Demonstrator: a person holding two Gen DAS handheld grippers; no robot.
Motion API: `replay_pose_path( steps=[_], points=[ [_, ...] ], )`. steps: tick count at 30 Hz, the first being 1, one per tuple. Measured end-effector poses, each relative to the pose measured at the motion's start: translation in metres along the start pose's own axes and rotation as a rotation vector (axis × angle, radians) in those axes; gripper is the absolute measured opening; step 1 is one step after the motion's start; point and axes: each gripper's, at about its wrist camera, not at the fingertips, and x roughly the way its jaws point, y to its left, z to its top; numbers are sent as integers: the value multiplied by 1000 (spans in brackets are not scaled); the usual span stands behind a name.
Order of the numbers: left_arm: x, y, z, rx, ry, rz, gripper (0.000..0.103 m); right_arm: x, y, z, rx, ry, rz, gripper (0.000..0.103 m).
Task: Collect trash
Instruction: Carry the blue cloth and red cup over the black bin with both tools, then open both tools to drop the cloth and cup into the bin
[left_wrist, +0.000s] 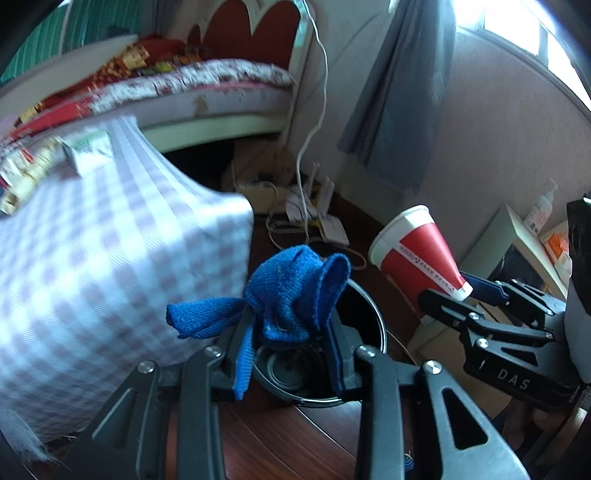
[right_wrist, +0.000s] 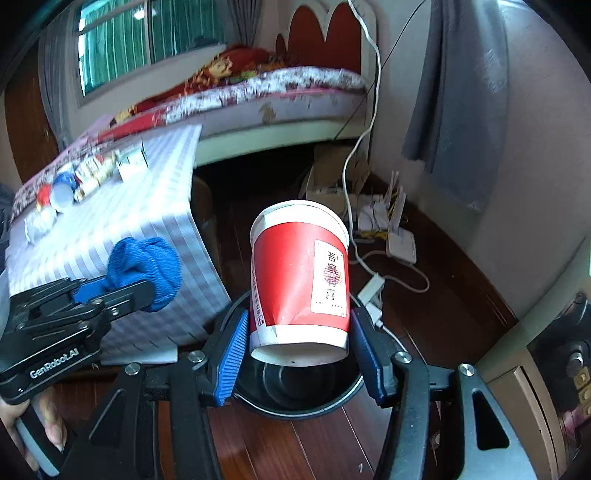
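One crumpled blue knitted cloth (left_wrist: 291, 291) sits clamped in the left gripper (left_wrist: 291, 354); one red-and-white paper cup (right_wrist: 301, 280) is gripped by the right gripper (right_wrist: 299, 343), both above one round black bin (right_wrist: 295, 391).

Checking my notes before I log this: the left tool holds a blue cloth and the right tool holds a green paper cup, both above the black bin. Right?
Not quite: the paper cup in the right tool is red and white, as the right wrist view shows. The left tool does hold the blue cloth, both above the black bin.
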Motion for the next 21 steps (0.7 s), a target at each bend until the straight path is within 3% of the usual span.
replay_pose_path(
  steps=[6,16,17,18,19,20,21],
  points=[
    [41,2,-9,-31,103,-28,35,36,-12,-9,-28,88,17,57],
    [68,-4,-8,-27,158,-24,37,84,-17,-14,-40,182,52,59],
    [71,-5,-9,-26,168,-35,44,91,-18,-14,-46,196,47,61],
    [74,-6,-10,-16,177,-25,60,100,-20,-15,-48,228,21,73],
    [76,-5,-10,-9,174,8,70,107,-23,-18,-45,258,-13,80],
    [76,-5,-10,-3,163,34,80,109,-26,-20,-27,278,-17,80],
    [73,-4,-12,0,152,48,83,110,-31,-23,-10,286,-18,80]
  ],
)
